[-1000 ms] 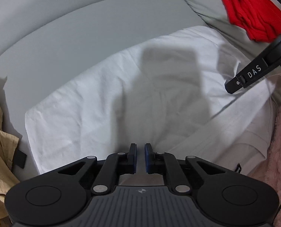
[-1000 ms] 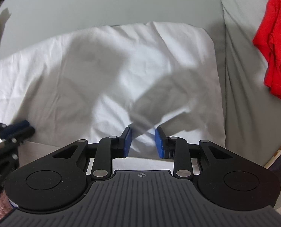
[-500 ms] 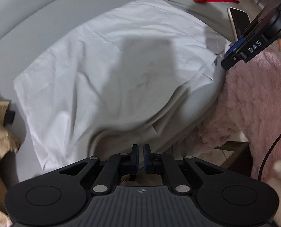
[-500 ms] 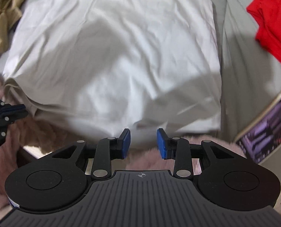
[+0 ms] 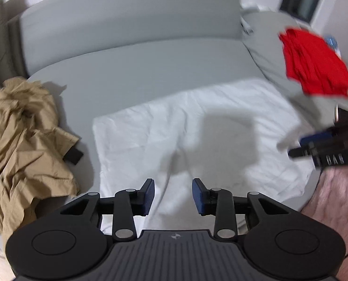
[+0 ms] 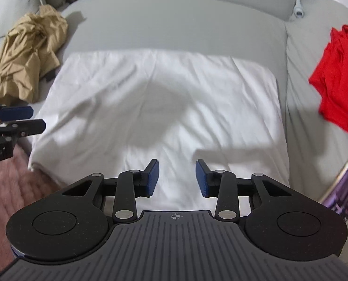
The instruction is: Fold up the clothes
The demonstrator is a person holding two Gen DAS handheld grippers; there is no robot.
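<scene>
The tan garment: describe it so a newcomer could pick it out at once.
Start at the grey sofa and find the flat white garment spread across its seat. Off that garment's far left corner lies the tan garment. It is the only crumpled, heaped piece; the white one lies smooth, and the red garment sits on the opposite side.

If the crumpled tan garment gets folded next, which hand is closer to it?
Probably the left. The left gripper hangs open with the tan garment just beside it; the right gripper sits across the white cloth.
</scene>
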